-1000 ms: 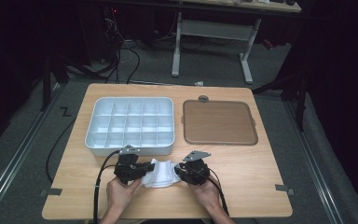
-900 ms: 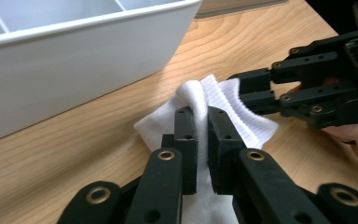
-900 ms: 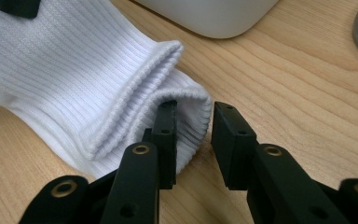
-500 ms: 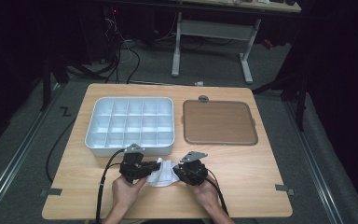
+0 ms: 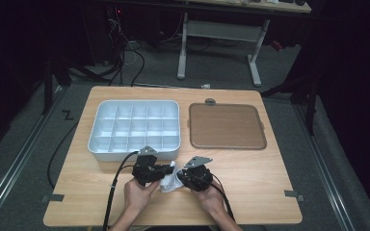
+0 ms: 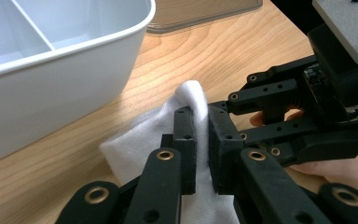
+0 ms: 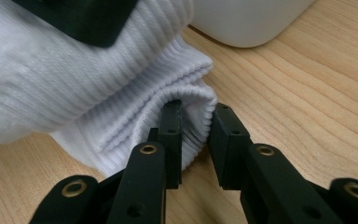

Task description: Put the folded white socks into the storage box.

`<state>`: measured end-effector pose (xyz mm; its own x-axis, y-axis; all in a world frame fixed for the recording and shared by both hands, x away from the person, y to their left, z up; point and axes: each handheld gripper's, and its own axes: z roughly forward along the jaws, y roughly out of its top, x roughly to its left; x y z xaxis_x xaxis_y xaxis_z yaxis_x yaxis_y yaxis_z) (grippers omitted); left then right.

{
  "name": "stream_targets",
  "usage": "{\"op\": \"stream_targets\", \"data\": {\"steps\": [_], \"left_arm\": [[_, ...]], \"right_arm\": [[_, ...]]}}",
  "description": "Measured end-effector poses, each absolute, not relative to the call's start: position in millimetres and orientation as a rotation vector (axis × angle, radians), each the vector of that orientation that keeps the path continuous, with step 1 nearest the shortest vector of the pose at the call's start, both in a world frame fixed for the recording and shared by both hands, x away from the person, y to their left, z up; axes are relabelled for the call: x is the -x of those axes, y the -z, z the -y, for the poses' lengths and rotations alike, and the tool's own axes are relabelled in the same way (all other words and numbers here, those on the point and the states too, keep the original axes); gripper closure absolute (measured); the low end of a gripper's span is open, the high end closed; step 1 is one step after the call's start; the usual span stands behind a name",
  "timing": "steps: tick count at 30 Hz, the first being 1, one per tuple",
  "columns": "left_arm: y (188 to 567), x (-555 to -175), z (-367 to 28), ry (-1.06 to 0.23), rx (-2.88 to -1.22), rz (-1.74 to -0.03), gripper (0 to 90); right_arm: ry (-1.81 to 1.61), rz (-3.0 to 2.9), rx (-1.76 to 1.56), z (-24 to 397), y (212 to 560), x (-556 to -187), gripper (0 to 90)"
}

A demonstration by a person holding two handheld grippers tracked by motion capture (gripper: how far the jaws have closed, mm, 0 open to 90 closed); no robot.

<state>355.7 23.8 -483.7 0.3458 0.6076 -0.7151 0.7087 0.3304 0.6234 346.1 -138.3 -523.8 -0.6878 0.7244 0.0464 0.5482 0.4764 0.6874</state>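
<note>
We have the white sock [image 5: 171, 179] on the table [image 5: 270, 183], just in front of the divided tray [image 5: 134, 129], w/ both tools on it. Left gripper [image 6: 200, 140] is clamped on a pinched fold. Right gripper [image 7: 196, 140] has just been closing; the ribbed cuff sits between its jaws, one jaw inside the opening. Seems we're mid-fold or opening the cuff. Next we likely need a firm cuff grip, then lift toward the tray. The brown lid [image 5: 225, 126] lies right of the tray.

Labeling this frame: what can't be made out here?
- White sock: high view, full shape hidden by both grippers.
- Left gripper: cloth between the pads, depth of bite hidden.
- Right gripper: whether pads press the ribbed cuff, unclear.
- Divided tray: near cells hidden by its wall.
</note>
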Motion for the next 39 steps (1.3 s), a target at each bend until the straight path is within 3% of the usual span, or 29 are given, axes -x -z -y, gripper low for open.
{"op": "stream_targets", "data": {"steps": [15, 19, 30, 39], "left_arm": [[501.6, -368.2, -14.7, 0.086, -1.382, -1.352, 82.9], [503.5, -367.7, -13.8, 0.074, -1.395, -1.353, 83.2], [507.6, -365.9, -10.1, 0.030, -1.421, -1.333, 83.4], [511.4, -366.7, -10.6, -0.024, -1.444, -1.309, 83.6]], "right_arm": [[-1.043, -2.484, -1.090, 138.2, 525.2, -348.4, 75.6], [-1.050, -2.479, -1.114, 141.3, 523.9, -349.3, 71.4], [-1.128, -2.450, -1.077, 150.4, 505.0, -326.7, 71.2], [-1.070, -2.510, -1.065, 140.1, 521.2, -329.2, 73.1]]}}
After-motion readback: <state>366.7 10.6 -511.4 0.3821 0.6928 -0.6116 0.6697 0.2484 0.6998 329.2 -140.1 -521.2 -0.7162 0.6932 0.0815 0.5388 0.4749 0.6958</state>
